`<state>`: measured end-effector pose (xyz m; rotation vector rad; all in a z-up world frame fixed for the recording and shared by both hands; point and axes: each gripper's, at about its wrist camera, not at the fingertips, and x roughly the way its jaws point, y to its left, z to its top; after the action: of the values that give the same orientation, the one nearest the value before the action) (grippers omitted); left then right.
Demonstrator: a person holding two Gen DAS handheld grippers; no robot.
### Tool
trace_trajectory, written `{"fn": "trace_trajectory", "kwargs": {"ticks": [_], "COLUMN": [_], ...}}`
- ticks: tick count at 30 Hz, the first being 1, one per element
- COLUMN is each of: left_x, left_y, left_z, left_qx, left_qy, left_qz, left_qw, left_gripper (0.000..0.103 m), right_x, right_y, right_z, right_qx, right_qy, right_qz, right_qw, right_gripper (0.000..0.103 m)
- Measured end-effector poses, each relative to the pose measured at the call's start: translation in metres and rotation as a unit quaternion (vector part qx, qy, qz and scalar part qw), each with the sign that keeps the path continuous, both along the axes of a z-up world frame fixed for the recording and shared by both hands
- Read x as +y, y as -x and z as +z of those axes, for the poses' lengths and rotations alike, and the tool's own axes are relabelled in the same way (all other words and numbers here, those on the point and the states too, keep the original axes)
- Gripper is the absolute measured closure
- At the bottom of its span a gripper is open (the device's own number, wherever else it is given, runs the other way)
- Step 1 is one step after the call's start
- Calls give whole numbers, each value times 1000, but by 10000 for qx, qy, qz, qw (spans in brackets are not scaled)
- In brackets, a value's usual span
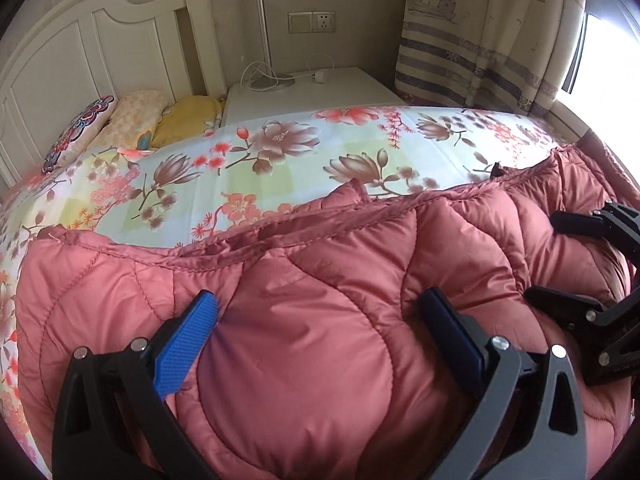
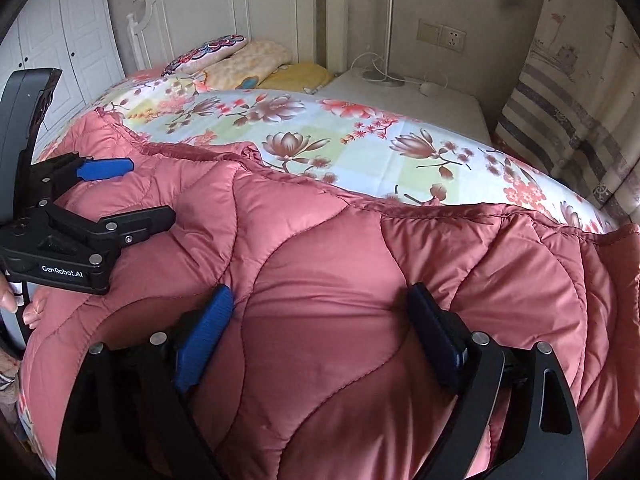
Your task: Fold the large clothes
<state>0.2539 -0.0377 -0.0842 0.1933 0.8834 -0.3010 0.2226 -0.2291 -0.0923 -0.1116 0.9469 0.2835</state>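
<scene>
1. Bedroom setting: a bed with a floral-print sheet (image 1: pixel 280 148) carries the work, its white panelled headboard (image 1: pixel 60 64) at the far left end.
2. On the near half of the bed, up to its near edge, lies the puffy, quilted salmon-pink down coat (image 1: pixel 312 320), bunched in thick rolls with its stitched hem (image 2: pixel 460 210) running across the sheet.
3. Over that bulk the left gripper (image 1: pixel 320 332) rests with jaws apart, blue pads straddling one padded roll without pinching it.
4. Just beside it, the right gripper (image 2: pixel 320 320) sits likewise, jaws spread on either side of a quilted bulge.
5. My judgement: close each pair on a full layer of fabric, lift both together, and carry the fold evenly towards the hem, pressing trapped air out so the slippery shell does not spring back.
6. Pillows (image 2: pixel 248 60) lie against the headboard, a white nightstand (image 1: pixel 312 88) stands beyond the bed's far edge.
</scene>
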Motion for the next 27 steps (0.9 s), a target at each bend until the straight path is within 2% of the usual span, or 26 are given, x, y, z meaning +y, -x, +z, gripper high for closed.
{"fn": "trace_trajectory", "kwargs": {"ticks": [9,18,25,27], "left_x": [-2,-8,-9,-8], "left_y": [-3,-6,-7,-7], "left_z": [-4,-8,-9,-9], "left_qx": [37,111,149,164], "left_qy": [-87,-313,-314,-275], "left_qz": [45,57,62,60], "left_qw": [9999,9994,9994,9995], "left_gripper": [2,2,2,2], "right_x": [-1,1,5,4], "right_y": [-3,-5,-6,-3], "right_z": [-2,-4,-4,6], "right_qx": [36,53,137,129], "right_qy": [-59,93,208,330], "right_qz": [-11,-39,-33,-121], "right_qw": [10000,9999,9997,9993], "right_gripper": [17,17,17,17]}}
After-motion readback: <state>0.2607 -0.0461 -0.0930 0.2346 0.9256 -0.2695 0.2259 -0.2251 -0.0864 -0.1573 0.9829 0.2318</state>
